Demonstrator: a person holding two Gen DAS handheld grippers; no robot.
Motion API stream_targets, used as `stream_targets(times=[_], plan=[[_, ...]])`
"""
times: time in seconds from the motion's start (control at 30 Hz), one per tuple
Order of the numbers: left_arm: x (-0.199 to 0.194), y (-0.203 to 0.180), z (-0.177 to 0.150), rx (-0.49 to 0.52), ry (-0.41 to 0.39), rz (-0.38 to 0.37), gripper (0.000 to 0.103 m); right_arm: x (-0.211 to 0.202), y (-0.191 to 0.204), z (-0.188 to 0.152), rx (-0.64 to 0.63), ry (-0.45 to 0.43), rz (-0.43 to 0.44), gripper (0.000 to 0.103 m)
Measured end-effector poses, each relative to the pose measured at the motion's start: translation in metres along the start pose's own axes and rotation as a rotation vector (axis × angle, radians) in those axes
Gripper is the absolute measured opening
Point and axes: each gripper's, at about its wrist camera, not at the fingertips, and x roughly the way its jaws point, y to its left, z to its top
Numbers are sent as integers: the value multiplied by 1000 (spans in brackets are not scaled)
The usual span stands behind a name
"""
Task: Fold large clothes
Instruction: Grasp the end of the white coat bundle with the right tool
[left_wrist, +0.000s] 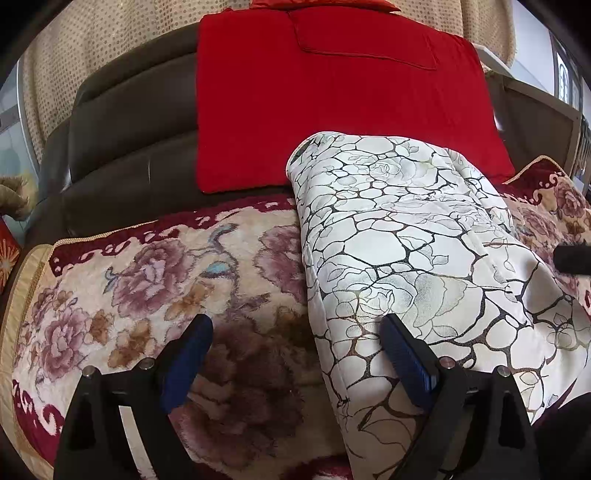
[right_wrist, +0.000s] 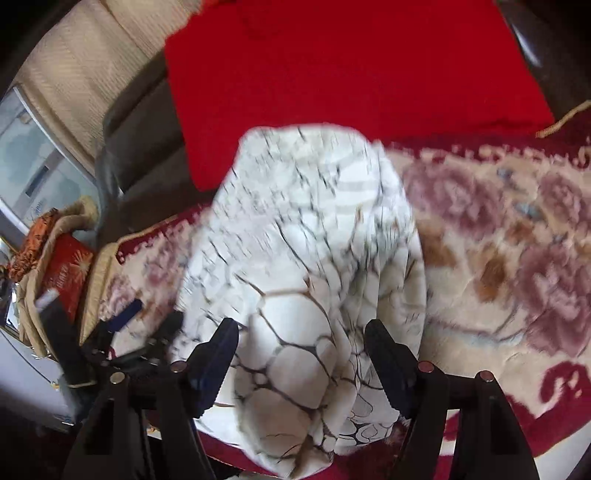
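A white garment with a black and gold cracked-stone print (left_wrist: 413, 236) lies folded into a long bundle on a floral sofa cover (left_wrist: 147, 280). My left gripper (left_wrist: 295, 343) is open at the bundle's near left edge; its right finger (left_wrist: 406, 354) rests over the cloth, its left finger (left_wrist: 188, 350) over the cover. In the right wrist view the same garment (right_wrist: 306, 258) is blurred. My right gripper (right_wrist: 301, 354) is open, its two fingers astride the bundle's near end. The left gripper (right_wrist: 125, 321) shows at the left there.
A red cloth (left_wrist: 332, 103) hangs over the dark brown sofa back (left_wrist: 133, 122). Beige dotted curtains (left_wrist: 92, 51) hang behind. A red box and orange fabric (right_wrist: 62, 266) sit off the sofa's left end. The floral cover stretches to the right (right_wrist: 517, 240).
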Motion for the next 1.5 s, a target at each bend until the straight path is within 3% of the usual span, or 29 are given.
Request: stream_targets(times=[0.13,0.17,0.37,0.57,0.7,0.93,1.5], plan=[[1,0,1,-3,4,-4,92,-12,8,1,-49,-35,-34,40],[2,1,1,-5,5,-5,92,-11,7,-1,-46,-28,-29,39],[4,-1,1,0,6,-4,92,45,-7,-19,-21,77,-45,39],[3,1,1,-12,5,-7,92,28,-14,-8,28,93,4,48],[3,0,2,-4,3,-4,92,8,-22,1,65,31,55,58],[3,0,3,1,4,-8,92,-10,-41,19,100,-32,44,60],[4,1,3,21,18,-14,92,9,-69,25,181,-13,120,62]])
